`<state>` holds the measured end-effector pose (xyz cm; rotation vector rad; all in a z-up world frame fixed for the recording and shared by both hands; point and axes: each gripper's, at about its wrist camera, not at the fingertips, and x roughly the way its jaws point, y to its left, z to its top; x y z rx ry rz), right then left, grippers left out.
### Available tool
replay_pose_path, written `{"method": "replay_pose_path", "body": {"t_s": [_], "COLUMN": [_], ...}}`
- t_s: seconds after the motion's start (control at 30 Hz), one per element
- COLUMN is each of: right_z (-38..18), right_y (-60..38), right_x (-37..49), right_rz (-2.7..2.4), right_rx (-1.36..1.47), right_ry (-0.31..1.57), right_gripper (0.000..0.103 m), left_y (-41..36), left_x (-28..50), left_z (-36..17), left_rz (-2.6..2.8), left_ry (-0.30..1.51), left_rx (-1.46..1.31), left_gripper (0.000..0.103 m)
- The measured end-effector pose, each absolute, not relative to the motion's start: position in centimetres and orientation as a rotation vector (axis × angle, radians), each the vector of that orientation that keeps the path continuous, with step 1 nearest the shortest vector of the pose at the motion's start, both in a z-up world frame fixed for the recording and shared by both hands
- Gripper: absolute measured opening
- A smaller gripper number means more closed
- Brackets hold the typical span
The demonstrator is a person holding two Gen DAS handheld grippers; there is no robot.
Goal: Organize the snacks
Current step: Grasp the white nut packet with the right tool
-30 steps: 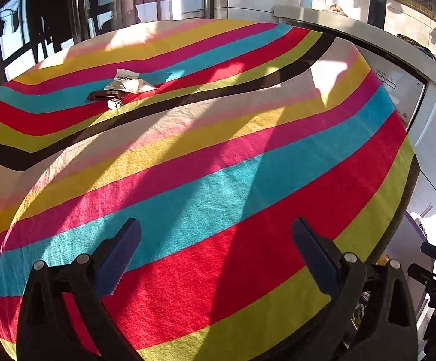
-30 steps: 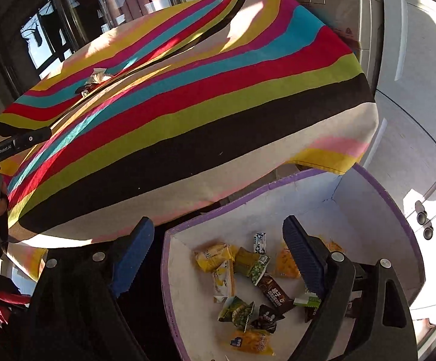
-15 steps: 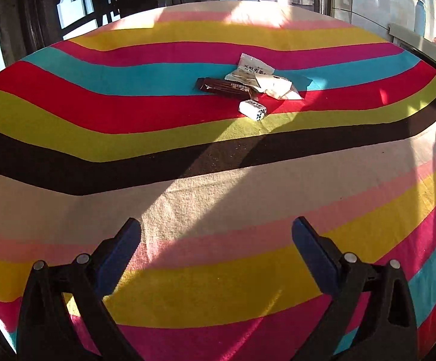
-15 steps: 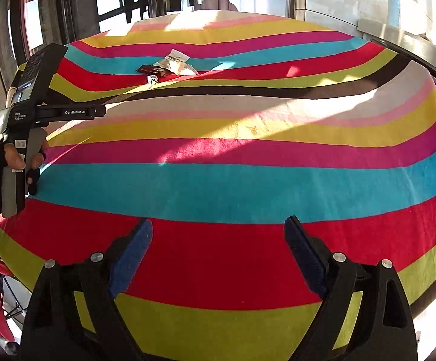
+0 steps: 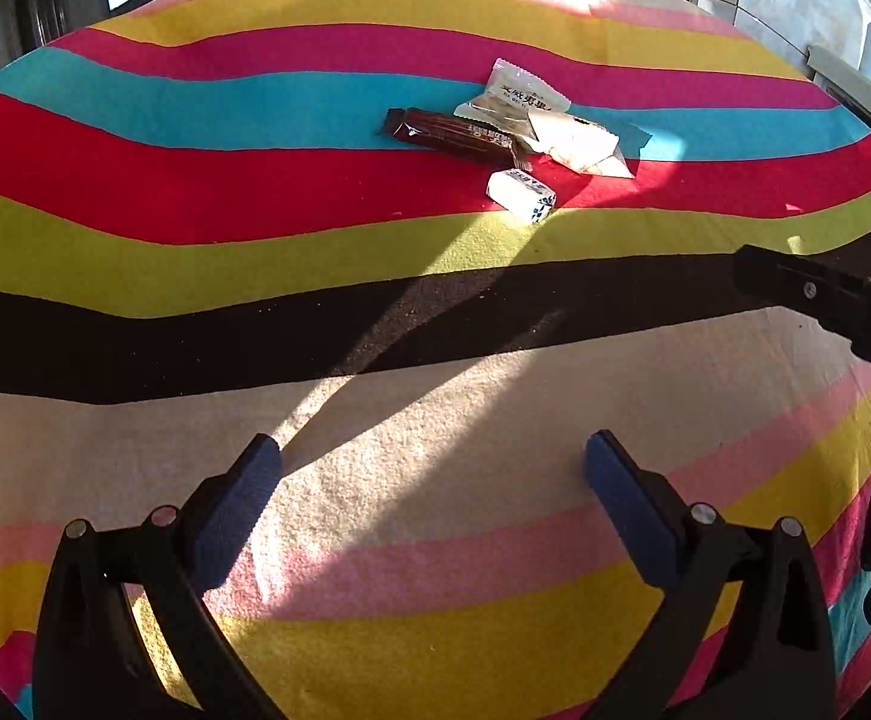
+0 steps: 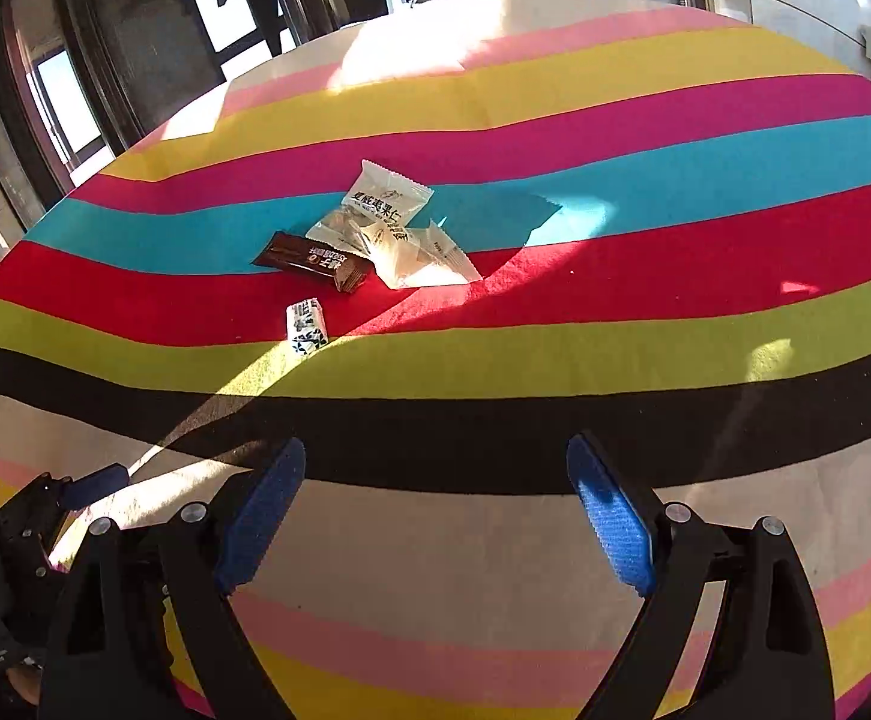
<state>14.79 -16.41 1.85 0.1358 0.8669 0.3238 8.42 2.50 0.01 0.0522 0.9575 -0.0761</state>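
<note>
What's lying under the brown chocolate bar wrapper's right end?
The brown chocolate bar wrapper rests on the striped tablecloth, its right end meeting two white snack packets. Which overlaps which is unclear; anything beneath is hidden.

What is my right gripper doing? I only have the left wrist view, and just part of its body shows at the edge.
Observer: The right gripper is open and empty, held over the striped cloth, short of the snacks.
Operator: Does the small white candy touch the brown bar?
Observer: No. In the right wrist view the small white candy lies apart from the brown bar, with red cloth showing between them.
</note>
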Motion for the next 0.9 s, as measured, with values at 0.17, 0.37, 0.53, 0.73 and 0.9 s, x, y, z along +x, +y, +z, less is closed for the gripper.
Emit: {"method": "replay_pose_path", "body": {"t_s": [0.17,0.37,0.53,0.73,0.9], "right_z": [1.1,0.3,0.9,2.1,2.0], "right_y": [-13.9,-11.6,-10.5,-13.1,-16.0], "right_x": [22.8,28.8,26.8,18.4,12.5], "right_rz": [0.317,0.315,0.328,0.349,0.305], "right_rx": [0.066,-0.029,-0.121,-0.041,-0.018], "right_ry": [0.919,0.965,0.908,0.813,0.783], "right_gripper": [0.087,0.089,0.038,0.036,0.036], "left_y": [2.6,2.6,2.6,2.6,2.4], "left_x": [8.5,8.3,8.3,8.1,8.6], "left_z": [-0.1,0.0,0.0,0.1,0.3], "left_rz": [-0.083,-0.08,-0.08,-0.079,-0.076], "left_ry": [0.958,0.958,0.958,0.958,0.993], "left_rx": [0.049,0.048,0.048,0.046,0.047], "left_gripper": [0.101,0.101,0.101,0.101,0.101]}}
